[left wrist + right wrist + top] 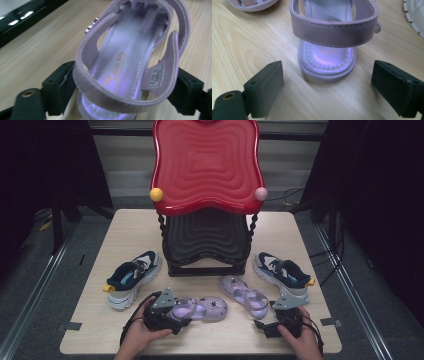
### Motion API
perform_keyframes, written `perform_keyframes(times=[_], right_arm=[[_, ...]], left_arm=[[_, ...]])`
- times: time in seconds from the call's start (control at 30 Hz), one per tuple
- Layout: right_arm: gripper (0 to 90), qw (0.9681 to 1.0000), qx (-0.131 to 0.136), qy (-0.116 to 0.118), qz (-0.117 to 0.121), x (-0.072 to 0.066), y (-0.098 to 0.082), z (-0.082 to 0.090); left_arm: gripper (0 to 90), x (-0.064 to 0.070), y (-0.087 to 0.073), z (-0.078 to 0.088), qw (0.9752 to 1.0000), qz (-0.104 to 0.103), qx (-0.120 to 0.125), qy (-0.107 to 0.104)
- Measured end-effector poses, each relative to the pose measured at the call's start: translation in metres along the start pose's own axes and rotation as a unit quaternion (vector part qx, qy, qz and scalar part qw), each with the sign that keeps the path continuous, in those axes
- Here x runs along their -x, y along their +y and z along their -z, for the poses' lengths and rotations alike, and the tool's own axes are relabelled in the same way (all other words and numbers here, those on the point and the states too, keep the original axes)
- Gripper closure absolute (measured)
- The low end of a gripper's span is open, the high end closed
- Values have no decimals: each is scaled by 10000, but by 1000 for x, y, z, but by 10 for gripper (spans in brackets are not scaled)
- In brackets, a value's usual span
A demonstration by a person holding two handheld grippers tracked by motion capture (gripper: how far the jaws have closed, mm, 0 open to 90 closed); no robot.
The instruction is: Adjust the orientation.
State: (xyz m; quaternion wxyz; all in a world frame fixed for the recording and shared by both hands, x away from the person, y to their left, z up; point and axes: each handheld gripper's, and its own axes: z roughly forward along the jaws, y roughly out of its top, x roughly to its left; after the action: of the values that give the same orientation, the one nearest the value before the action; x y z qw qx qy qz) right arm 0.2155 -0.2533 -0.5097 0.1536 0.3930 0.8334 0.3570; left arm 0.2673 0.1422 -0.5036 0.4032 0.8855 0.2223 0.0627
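You are holding the left hand-held gripper (176, 319) at the lower left of the high view, with its jaws clamped on the heel of a purple sandal (199, 309) that is lying on the desk (125, 240). In the left gripper view, that same sandal (130, 67) is filling the middle of the frame, and both black pads are pressing against the outer sides of its heel strap, one at the lower left and one at the lower right. The toe of the sandal is pointing toward the top of that frame.

You are keeping the right hand-held gripper (267, 326) at the lower right of the high view, released, with nothing between its jaws. In the right gripper view, its gripper (327, 87) is standing wide apart, and the second purple sandal (332, 37) is lying on the desk just ahead of the jaws, heel toward them, not touching either pad. In the high view, this second sandal (245, 295) is sitting in the lower middle, between a blue sneaker (131, 277) at the left and another blue sneaker (282, 272) at the right. A red and black shoe rack (205, 180) is standing at the upper middle.
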Motion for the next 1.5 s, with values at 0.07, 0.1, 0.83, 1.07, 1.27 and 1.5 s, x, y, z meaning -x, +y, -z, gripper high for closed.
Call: perform_keyframes(times=[0.07, 0.1, 0.83, 1.07, 1.27, 1.5], right_arm=[[102, 10000, -2, 0, 5, 0, 0, 0], [102, 10000, -1, 0, 5, 0, 0, 0], [104, 10000, 12, 22, 0, 1, 0, 0], [104, 10000, 13, 20, 8, 1, 0, 0], [103, 10000, 13, 21, 7, 1, 0, 0], [104, 10000, 13, 23, 3, 1, 0, 0]], left_arm=[[192, 0, -1, -3, 10000, 9, 54, -68], [199, 1, -1, -4, 10000, -7, 47, -38], [312, -1, -9, 17, 9978, 134, -57, 650], [307, -4, -14, 18, 9945, 416, 34, 956], [293, -5, -16, 19, 9960, 311, 1, 837], [286, -5, -19, 24, 9980, 235, -67, 580]])
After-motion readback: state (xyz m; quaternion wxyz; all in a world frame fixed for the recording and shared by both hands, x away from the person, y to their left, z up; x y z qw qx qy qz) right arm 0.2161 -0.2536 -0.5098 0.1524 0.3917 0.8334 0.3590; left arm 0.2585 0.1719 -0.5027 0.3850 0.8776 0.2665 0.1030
